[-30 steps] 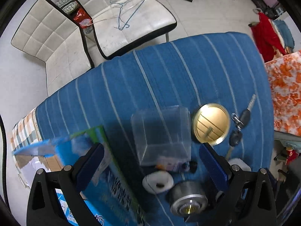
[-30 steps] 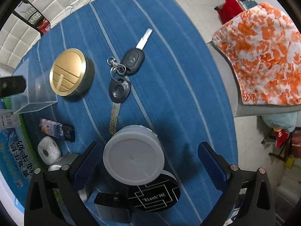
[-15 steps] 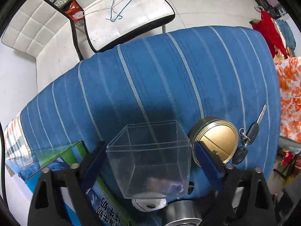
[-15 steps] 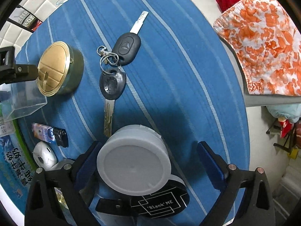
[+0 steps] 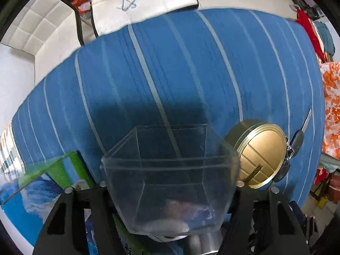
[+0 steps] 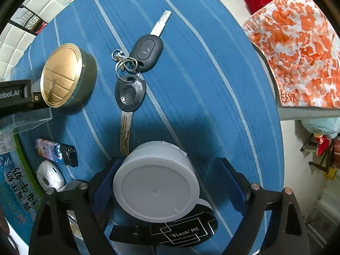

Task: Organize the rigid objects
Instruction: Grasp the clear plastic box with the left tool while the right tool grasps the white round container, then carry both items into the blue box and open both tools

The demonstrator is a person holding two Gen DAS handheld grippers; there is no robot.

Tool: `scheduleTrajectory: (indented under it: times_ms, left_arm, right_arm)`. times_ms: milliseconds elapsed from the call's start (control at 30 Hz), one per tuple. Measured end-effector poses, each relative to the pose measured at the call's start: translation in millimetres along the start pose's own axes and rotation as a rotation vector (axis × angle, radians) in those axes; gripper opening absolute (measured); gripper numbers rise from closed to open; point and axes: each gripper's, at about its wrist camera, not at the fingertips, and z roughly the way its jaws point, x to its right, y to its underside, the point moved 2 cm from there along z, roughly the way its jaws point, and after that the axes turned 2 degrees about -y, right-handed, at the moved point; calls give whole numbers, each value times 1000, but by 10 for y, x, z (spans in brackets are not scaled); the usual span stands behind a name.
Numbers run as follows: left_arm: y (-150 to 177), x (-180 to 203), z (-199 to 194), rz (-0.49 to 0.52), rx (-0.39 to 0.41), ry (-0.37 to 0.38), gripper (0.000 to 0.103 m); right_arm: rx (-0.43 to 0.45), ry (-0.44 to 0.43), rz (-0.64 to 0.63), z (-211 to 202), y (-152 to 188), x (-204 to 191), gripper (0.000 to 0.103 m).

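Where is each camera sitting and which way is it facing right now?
Left wrist: on the left gripper, looking along its fingers, which hold a clear box over the blue cloth.
Right wrist: on the right gripper, looking down at a white round container between its open fingers.
Shared: gold tin, keys, clear box.

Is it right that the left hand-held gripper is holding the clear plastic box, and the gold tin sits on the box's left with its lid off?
Not quite. The left wrist view shows the left hand-held gripper gripping the clear plastic box, but the gold tin sits on the box's right, not its left. No lid shows on the tin or beside it.
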Motion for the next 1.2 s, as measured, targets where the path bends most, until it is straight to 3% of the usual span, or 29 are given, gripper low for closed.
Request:
scheduleTrajectory:
  times_ms: [100,233,267,333,533,733,967,1200]
  left_arm:
    - [23,21,-20,4,11,-6,62]
    - [97,54,-25,11,27,-21,62]
    - [115,81,-45,12,27,-24,62]
    - [151,114,-59,16,33,-34,61]
    - [270,187,-219,7,58,-20,61]
    - [410,125,-512,-10,108,25,61]
    - [821,2,-1008,-26,222,58,61]
    - [1262,-237,-1521,-51,340,94,61]
  right_arm:
    - [-20,-24,27,81,9,21,89]
    - [17,-22,35,67,43,2,88]
    - [30,-19,38,59,60,-1,86]
    - [55,-14,32,-4,102,-45,70]
    - [62,-15,30,-94,170,-66,70]
    - [130,-20,-26,-411,224,-29,70]
    - [217,-42,-80,-911,266,-95,70]
    - [322,-74,-203,-1479,480,-466,70]
